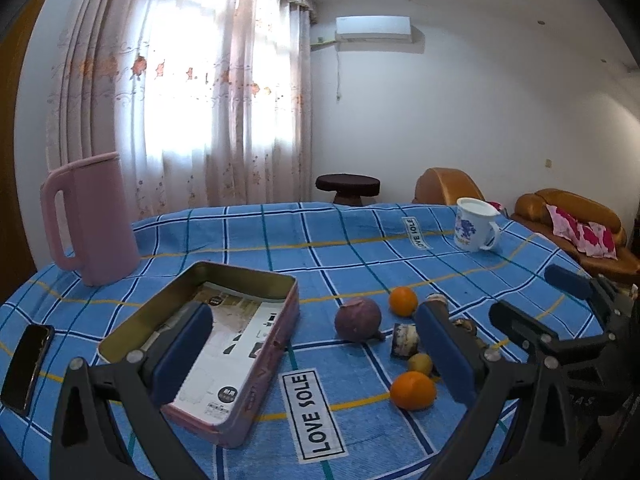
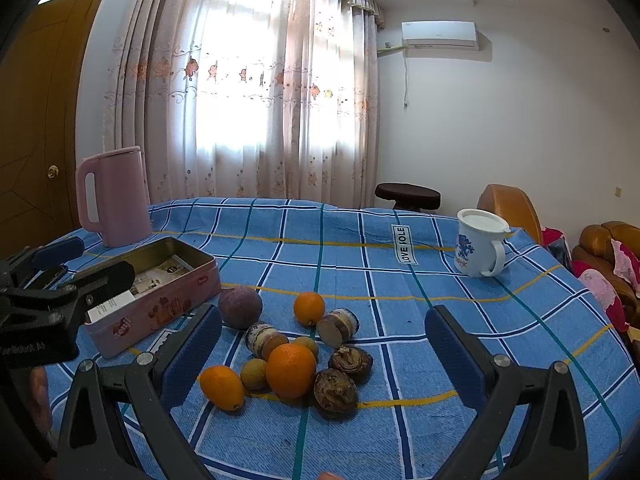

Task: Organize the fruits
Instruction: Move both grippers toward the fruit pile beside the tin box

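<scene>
Bench [image 2: 460, 320]: covered with a blue woven cloth, checked in white, teal and yellow lines, with sewn "LOVE SOLE" labels.

Left tool [image 1: 316, 356]: blue ribbed pads on black arms, spread wide, nothing between them. Its left pad hangs over the tin; its right pad stands in front of part of the fruit heap.

Right tool [image 2: 324, 356]: same make, also spread wide and empty, hovering near the heap, which lies between and just ahead of its pads. Nothing stands between this tool and the fruit.

Tin [image 1: 224, 308]: oblong metal box with rounded corners, pink printed outside, dull gold inside, open-topped, holding printed paper cards. It sits left of the fruit.

Fruit, loose on the cloth, none in the tin:
- purple fruit [image 2: 240, 306], round and matt, nearest the tin;
- far orange [image 2: 309, 307], smooth, standing apart behind the heap;
- large orange [image 2: 291, 370], at the heap's middle;
- small orange [image 2: 222, 386], oval, at the left edge;
- two small yellow-green fruits [image 2: 254, 374];
- four brown wrinkled pieces [image 2: 335, 392], some cut flat, touching one another.

Surroundings:
- pink kettle [image 1: 90, 220], smooth plastic, far left beyond the tin;
- white enamel mug [image 2: 480, 244] with lid and blue print, far right;
- black phone [image 1: 26, 366], flat, left of the tin.
</scene>
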Tool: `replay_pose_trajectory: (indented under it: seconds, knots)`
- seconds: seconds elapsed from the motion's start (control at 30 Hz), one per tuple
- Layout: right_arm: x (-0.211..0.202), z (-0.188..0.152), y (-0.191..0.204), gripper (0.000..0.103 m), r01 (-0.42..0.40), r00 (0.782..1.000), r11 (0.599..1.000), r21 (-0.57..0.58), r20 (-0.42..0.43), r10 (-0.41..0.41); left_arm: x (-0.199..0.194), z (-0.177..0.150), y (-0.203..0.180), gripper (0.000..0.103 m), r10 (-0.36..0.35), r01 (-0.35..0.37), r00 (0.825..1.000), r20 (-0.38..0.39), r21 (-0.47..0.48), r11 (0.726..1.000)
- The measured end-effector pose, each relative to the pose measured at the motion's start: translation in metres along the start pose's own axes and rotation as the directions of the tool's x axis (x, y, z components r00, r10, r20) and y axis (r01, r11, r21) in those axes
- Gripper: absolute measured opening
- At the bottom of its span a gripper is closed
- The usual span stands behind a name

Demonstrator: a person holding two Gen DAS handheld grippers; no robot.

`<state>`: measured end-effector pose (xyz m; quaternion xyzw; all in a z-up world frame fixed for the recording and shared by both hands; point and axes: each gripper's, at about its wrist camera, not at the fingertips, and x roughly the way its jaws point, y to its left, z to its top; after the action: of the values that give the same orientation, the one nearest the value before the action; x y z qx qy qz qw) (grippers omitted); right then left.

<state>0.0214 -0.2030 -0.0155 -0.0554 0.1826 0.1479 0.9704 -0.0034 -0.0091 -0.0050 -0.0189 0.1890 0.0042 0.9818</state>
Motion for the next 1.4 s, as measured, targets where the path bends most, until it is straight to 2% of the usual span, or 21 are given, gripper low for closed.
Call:
replay_pose_trajectory:
  seconds: [1.4]
  knots:
    - [0.001, -0.013, -0.008, 0.102, 0.024, 0.999, 1.000, 0.008, -0.030, -0.024, 0.006, -0.006, -0.009, 0.103, -0.010, 0.011, 1.000, -0.017, 0.017, 1.000]
